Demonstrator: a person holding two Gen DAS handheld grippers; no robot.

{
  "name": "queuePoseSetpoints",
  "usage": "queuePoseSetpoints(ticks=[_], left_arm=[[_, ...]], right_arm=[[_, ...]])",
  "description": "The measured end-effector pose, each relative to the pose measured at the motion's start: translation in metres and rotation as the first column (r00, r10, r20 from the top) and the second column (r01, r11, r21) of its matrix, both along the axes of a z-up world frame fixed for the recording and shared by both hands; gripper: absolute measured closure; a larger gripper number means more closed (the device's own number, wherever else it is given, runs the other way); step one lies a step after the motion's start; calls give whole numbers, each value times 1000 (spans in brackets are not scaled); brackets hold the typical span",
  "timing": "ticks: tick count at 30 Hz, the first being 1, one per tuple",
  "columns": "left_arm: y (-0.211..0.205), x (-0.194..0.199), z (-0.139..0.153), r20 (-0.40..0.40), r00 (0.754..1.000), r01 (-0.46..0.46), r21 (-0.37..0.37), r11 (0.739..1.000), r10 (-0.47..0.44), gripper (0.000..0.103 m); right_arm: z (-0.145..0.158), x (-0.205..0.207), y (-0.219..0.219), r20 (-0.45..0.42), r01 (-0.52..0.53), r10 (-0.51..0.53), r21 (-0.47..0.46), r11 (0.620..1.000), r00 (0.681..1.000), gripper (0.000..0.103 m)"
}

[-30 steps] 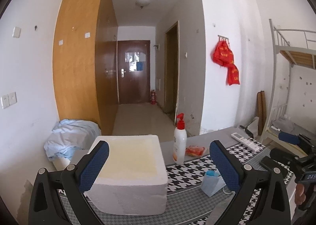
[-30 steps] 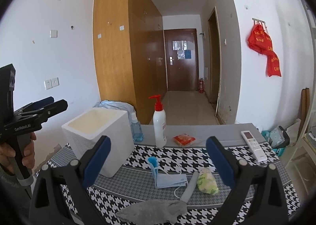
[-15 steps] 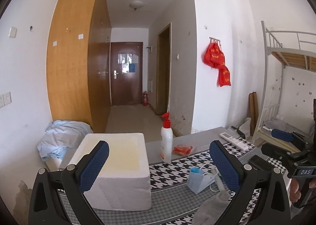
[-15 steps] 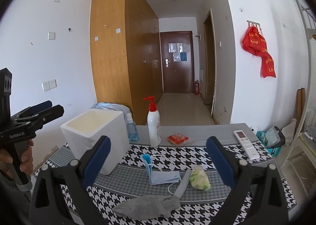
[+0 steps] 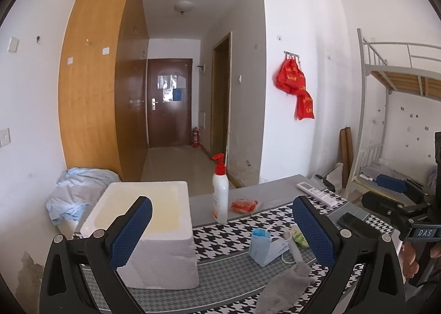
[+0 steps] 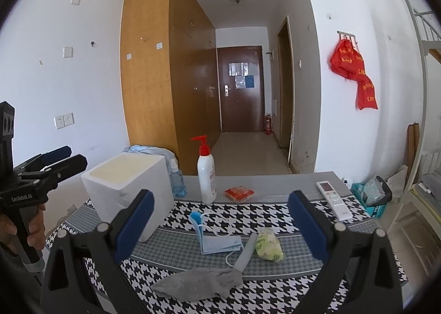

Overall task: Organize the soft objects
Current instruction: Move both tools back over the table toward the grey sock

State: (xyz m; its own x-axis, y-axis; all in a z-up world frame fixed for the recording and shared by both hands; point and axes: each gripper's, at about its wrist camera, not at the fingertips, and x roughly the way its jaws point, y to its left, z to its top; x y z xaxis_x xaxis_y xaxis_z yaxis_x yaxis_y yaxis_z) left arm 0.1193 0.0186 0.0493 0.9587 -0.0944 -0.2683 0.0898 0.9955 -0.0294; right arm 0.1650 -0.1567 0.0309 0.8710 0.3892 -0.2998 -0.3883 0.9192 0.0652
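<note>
Foam box (image 6: 129, 192), rigid and light, sits ahead-left of the right gripper (image 6: 220, 228); sock (image 6: 198, 283), limp, lies just below its open, empty jaws: pinch mid-body. Mask (image 6: 220, 243), flimsy, beyond. Left gripper (image 5: 220, 234) open too, empty.

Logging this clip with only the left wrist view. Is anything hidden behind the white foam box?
Observer: Yes. The right wrist view shows a small clear bottle of blue liquid standing close behind the foam box, left of the pump bottle.
Operator: And the green thing I barely see by the mask?
Observer: It is a yellow-green bundle, seen whole there, lying to the right of the face mask.
</note>
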Motion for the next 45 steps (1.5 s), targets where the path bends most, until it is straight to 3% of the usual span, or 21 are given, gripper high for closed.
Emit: queuePoseSetpoints(ticks=[24,45], left_arm=[[-21,-12,-21,-17,998,68,-4,998,-68,1],[-38,-6,-54,-81,988,133,-26,991,-134,1]], right_arm=[[-10,-10,-15,-4,40,-40,9,999,999,3],[-33,-3,-25,-59,75,-76,-6,997,995,3]])
